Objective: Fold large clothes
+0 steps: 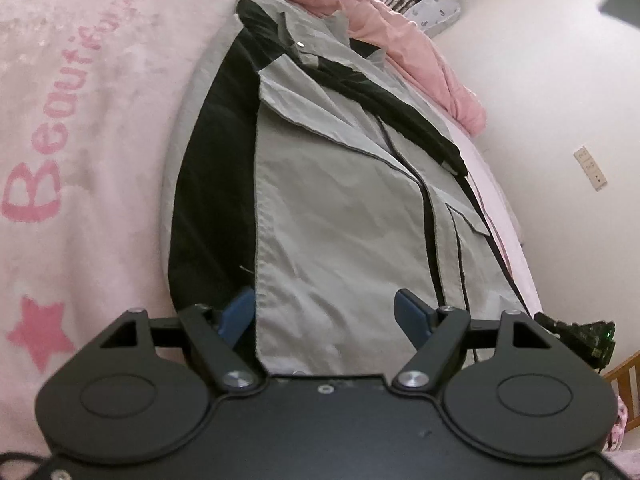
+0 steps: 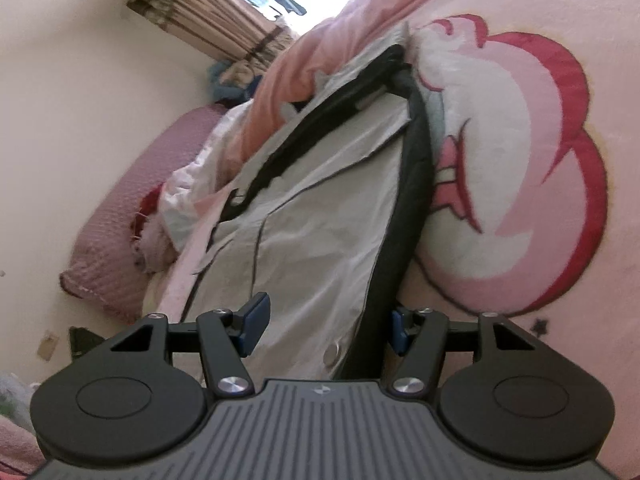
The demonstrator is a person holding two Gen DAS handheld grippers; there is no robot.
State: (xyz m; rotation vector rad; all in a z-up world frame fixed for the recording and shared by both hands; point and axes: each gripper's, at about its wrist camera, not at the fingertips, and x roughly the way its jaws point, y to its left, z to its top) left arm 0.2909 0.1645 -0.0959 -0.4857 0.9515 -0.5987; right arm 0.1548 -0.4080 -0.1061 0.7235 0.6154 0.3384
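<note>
The left gripper [image 1: 325,318] has its jaws standing wide, its blue pads [image 1: 239,312] apart with nothing pinched; the near hem of the grey and black jacket [image 1: 332,216] lies between and below them, though whether a pad touches cloth cannot be told, since the gripper's black body cuts off the hem's last stretch. The right gripper [image 2: 326,320] is likewise spread, its jaws parted wide and free of any grip, over the jacket's [image 2: 316,248] near edge, where a round snap [image 2: 331,356] shows just above the housing; its right-hand pad [image 2: 398,330] sits close to the black side panel, and contact there is hard to judge. The jacket lies flat and lengthwise on the pink blanket [image 1: 92,128], collar end away from both cameras, grey front flaps folded inward over the black lining. The collar end is blurred and partly lost against a rumpled pink quilt [image 1: 400,28] heaped at the far side. In the left view the blanket offers broad bare room to the jacket's left, by the lettering and star, while to its right the bed edge and the wall [image 1: 540,92] come close. In the right view a large cartoon print [image 2: 520,168] fills the open blanket on the right; on the left, a pillow [image 2: 132,216] and crumpled bedding crowd the jacket's edge.
</note>
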